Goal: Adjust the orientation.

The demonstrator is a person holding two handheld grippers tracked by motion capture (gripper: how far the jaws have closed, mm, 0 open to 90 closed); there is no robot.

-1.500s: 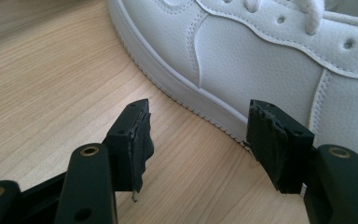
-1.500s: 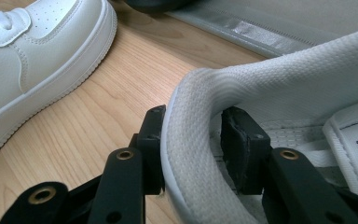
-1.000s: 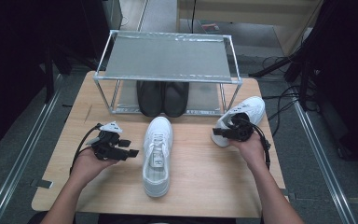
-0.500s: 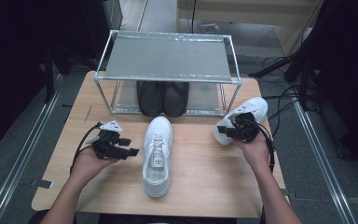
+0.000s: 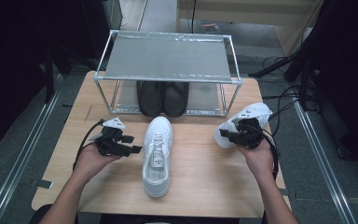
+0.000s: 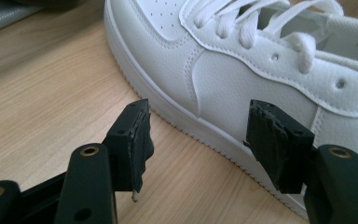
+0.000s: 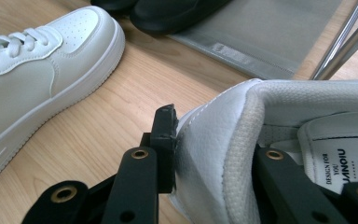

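On the right side of the table (image 5: 196, 186), my right gripper (image 5: 237, 135) has its jaws clamped on the heel collar of a white sneaker (image 5: 247, 119); in the right gripper view one pad presses the outside of the heel wall (image 7: 214, 154) while the other jaw sits inside the shoe, next to the printed insole. From the high view that held sneaker is tilted, its toe pointing toward the far right corner of the table, and I cannot tell whether its sole touches the wood. My left gripper (image 5: 129, 145) sits in my left hand (image 5: 93, 158) on the left side of the table, jaws spread wide with nothing between them. In the left gripper view its two black pads (image 6: 137, 140) frame the side of the second white sneaker (image 6: 242, 79), close to its sole edge but apart from it. That second sneaker (image 5: 157, 154) lies flat on its sole in the middle of the table, laced, toe toward the rack (image 5: 168, 56) and heel toward me, between my two grippers. The rack is a metal frame with a grey shelf on top, standing at the far edge of the table. Under it, on the lower grey mat, a pair of black shoes (image 5: 163, 98) stands side by side, just beyond the toe of the middle sneaker. In the right gripper view those black shoes (image 7: 168, 14) show at the top edge, with the middle sneaker's toe (image 7: 74, 37) just in front of them.
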